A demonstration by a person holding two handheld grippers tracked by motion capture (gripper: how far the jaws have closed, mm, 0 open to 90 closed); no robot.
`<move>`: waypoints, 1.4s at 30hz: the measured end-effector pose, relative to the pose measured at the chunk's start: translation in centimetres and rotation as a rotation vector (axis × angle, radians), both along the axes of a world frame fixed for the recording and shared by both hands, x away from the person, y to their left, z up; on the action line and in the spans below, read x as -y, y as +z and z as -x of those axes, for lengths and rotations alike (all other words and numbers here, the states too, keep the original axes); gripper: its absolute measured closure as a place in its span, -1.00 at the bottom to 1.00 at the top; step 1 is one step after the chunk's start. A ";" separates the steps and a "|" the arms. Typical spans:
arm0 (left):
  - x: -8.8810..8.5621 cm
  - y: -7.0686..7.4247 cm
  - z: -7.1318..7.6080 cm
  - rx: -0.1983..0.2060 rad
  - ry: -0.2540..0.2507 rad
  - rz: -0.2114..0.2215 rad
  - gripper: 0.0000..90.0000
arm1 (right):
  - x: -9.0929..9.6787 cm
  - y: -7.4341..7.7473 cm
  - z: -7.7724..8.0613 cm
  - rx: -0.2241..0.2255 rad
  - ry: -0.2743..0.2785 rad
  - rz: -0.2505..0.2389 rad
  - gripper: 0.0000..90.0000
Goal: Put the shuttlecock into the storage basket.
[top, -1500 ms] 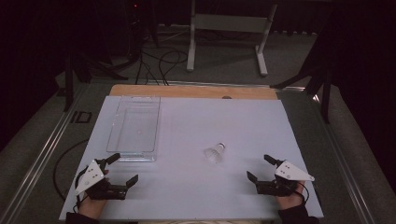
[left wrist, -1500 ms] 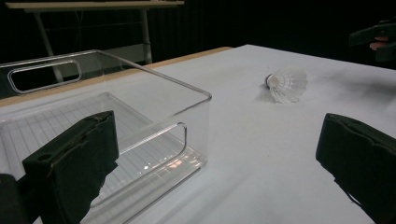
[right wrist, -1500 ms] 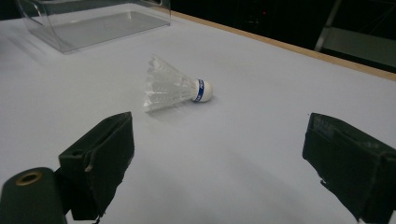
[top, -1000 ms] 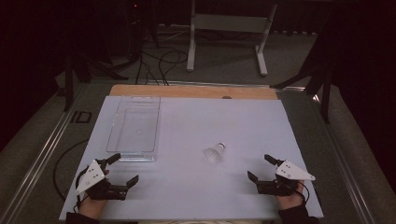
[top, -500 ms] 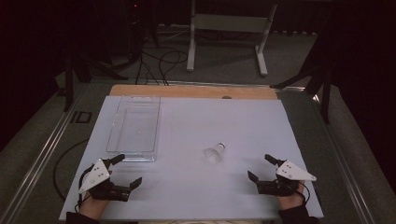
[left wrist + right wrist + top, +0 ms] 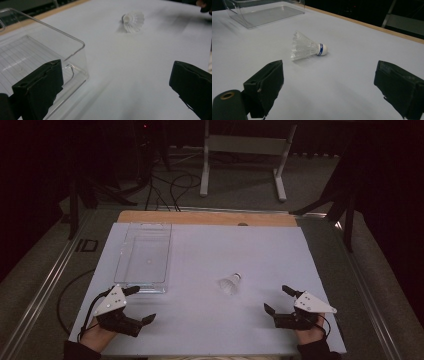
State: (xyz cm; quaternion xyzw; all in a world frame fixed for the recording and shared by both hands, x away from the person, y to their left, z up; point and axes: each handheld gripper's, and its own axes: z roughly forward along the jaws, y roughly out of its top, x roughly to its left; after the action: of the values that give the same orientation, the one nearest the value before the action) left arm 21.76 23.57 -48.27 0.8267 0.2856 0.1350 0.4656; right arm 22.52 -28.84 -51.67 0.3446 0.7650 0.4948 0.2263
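The shuttlecock [image 6: 231, 282] lies on its side on the white table [image 6: 210, 250], a little right of the middle, between the two hands and nearer to the right one. Its cork head with a blue band points to the far right, and the feathers point toward the near side. The clear plastic box [image 6: 145, 257] stands on the far left part of the table, empty, well apart from the shuttlecock.

Compared with a moment ago, the left gripper [image 6: 134, 306] has moved a little to the right and forward; it is now just beside the near end of the box. Its jaws are spread wide and hold nothing. The right gripper [image 6: 280, 301] has almost not changed; it rests near the right near edge, with jaws also spread wide and empty, and it looks straight at the shuttlecock.

I think the work is only at the beginning: nothing is touched yet. The small shift of the left hand suggests a first approach, perhaps toward the box, while the right gripper seems better placed to take the shuttlecock.
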 end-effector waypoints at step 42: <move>5.2 1.7 -2.7 -0.311 -0.106 -0.387 -1.00 | -0.2 0.1 0.0 -0.002 0.004 0.010 -0.79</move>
State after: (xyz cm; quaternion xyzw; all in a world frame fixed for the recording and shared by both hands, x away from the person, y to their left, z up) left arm 24.50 18.40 -46.54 0.9251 0.2788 0.0339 0.2555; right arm 22.51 -28.65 -51.61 0.3424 0.7683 0.4911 0.2264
